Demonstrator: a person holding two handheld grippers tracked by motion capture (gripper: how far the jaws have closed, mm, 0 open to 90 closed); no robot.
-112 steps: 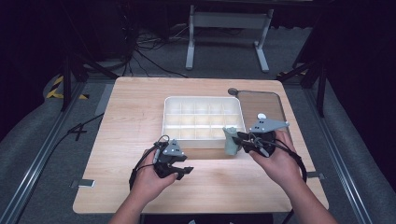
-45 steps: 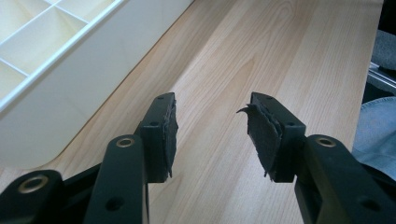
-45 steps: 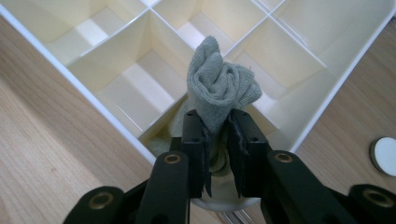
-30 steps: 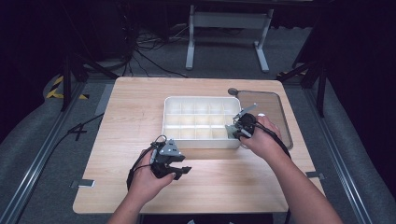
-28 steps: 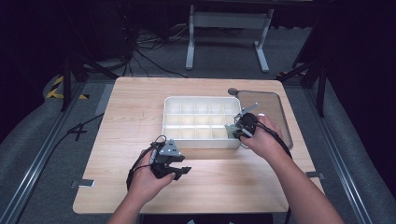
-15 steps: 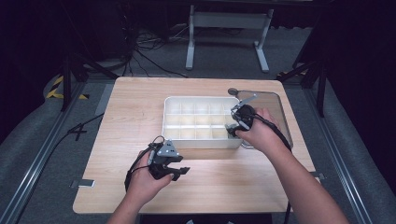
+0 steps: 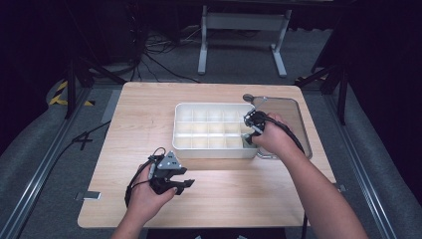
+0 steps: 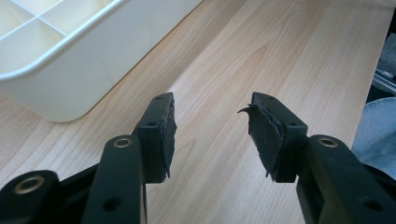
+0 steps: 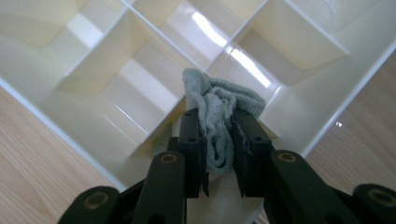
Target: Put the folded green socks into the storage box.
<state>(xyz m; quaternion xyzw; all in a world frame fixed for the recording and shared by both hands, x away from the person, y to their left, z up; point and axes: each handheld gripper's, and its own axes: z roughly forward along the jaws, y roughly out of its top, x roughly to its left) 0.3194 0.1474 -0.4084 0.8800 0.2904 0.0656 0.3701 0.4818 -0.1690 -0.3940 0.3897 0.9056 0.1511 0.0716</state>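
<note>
Presently, in the high view, a white compartment tray [image 7: 214, 130] sits at the middle of the wooden table [image 7: 149, 114], with a clear lid [image 7: 291, 119] lying just beside it on the right. The right gripper [image 7: 249, 130] is lowered over the tray's near right corner, the hand behind it covering most of the tool; the cloth it carries is too small to make out from here. The left gripper [image 7: 185, 184] rests low over bare table near the person, to the left of and well apart from the tray. In the left gripper view, the jaws stand spread with nothing between them, worn pads facing each other above the wood grain, and the tray's rounded corner [image 8: 70, 70] lies at the far left. In the right gripper view, the jaws are pinched on a bunched grey-green cloth [image 9: 219, 116], which hangs over the dividers where several cells meet, close to the tray's outer wall [image 9: 336, 116]; whether the cloth's lower end touches a cell floor cannot be told. Judgement: the step in hand is placing the cloth into a corner compartment, and placement is not complete while the grip holds. The next move calls for centring the bundle over one cell and not on a divider, lowering it until it sits inside, then releasing and lifting straight clear so the fabric does not snag on the pads.
</note>
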